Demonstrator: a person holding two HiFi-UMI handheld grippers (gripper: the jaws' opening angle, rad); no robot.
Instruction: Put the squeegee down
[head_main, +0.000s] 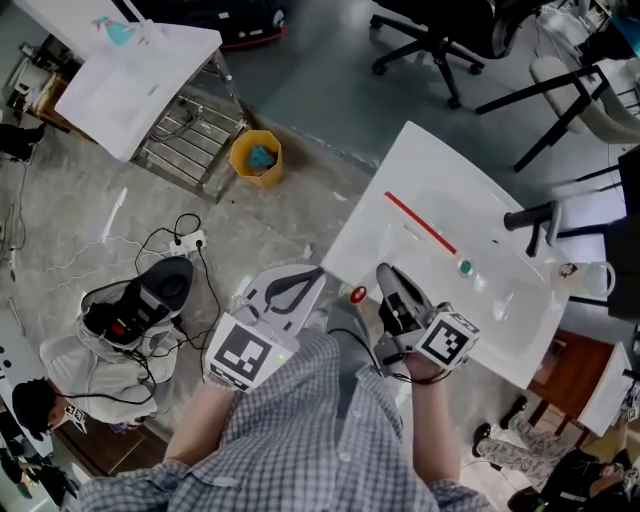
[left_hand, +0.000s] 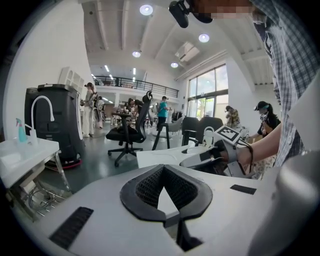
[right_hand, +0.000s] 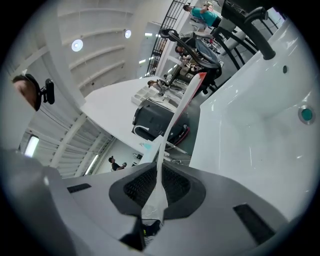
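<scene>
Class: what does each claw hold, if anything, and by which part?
The right claw is shut on the squeegee, gripping it by its white handle, with the red blade pointing away. The left claw is shut and holds nothing.

- Bright, even light fills the head view; shadows on the grey stone floor (head_main: 60, 200) are faint.
- Round recessed ceiling lamps (left_hand: 146, 9) at the top and tall glass windows (left_hand: 207, 92) at centre right flare white in the left gripper view.
- Both gripper views bow strongly, with black corners.
- The white red-tipped squeegee (right_hand: 176, 117) goes soft at the right gripper view's lower centre.
</scene>
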